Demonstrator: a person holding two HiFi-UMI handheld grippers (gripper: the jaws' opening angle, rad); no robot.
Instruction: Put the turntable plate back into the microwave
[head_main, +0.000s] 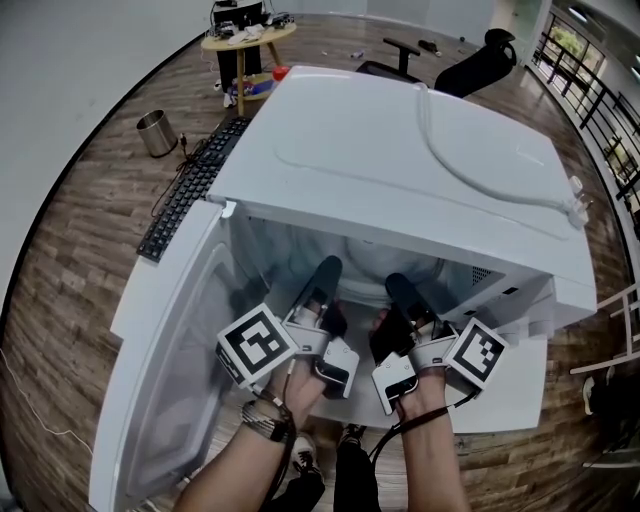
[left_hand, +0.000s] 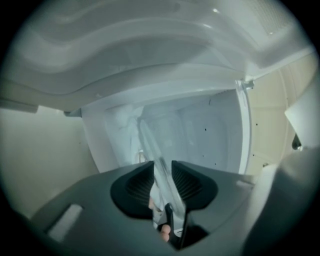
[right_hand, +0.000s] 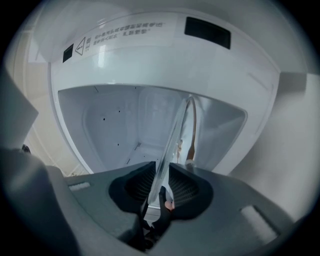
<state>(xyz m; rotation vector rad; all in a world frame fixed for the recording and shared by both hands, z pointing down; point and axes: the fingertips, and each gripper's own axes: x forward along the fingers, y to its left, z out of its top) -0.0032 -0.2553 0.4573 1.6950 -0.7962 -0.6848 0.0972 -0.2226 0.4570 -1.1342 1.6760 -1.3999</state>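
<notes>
Placement looks nearly done: the turntable plate is inside the microwave cavity, its near rim running between the pads of my left gripper and right gripper. Both pairs of jaws stand apart around the glass, seemingly not pinching it. The next move, I judge, calls for checking the plate sits level, then drawing both grippers straight back.

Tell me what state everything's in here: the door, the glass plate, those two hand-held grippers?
Microwave door: swung wide open.
Turntable plate: inside the microwave, rim between both pairs of jaws.
Left hand-held gripper: open, pads not pressing the plate.
Right hand-held gripper: open, plate between its jaws.
</notes>
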